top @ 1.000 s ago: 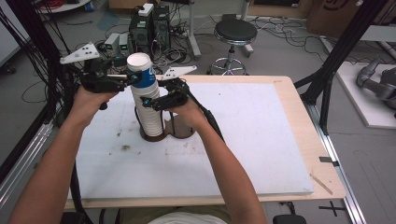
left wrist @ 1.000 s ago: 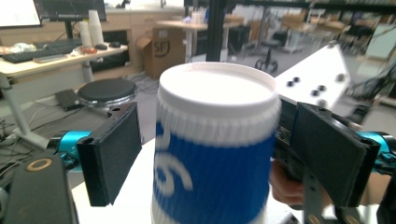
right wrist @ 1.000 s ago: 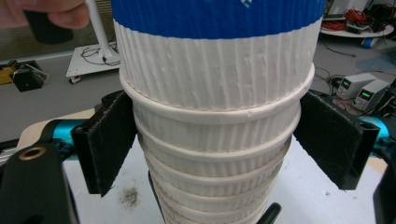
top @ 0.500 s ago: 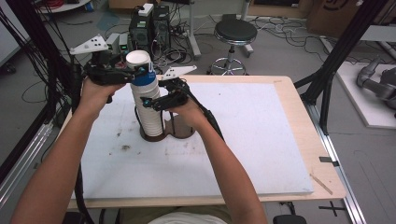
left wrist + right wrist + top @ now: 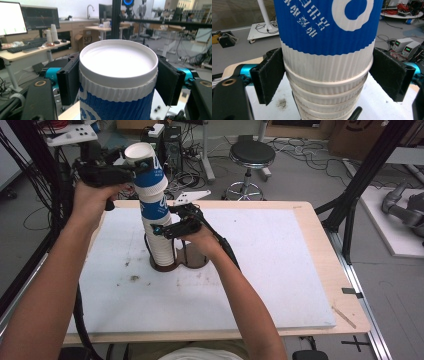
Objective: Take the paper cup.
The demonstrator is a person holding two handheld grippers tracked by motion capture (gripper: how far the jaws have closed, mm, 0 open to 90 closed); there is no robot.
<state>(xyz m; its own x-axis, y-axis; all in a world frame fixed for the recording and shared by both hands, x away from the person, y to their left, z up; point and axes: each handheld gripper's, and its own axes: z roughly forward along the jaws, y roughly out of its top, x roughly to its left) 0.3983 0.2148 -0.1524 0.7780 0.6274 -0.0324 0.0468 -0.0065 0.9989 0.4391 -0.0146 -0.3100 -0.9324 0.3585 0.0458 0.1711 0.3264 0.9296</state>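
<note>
Between my left gripper's (image 5: 131,166) jaws: top cup (image 5: 148,167), now lifted higher.
My right gripper (image 5: 161,227) pinches the stack (image 5: 159,245) below.

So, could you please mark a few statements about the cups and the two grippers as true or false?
1. The left gripper grips the top cup just under its rim. True.
2. The right gripper is open, clear of the stack. False: its fingers press the stack's sides.
3. The top cup lies on its side on the table. False: it is upright, raised.
4. The stack stands in a dark holder. True.
</note>
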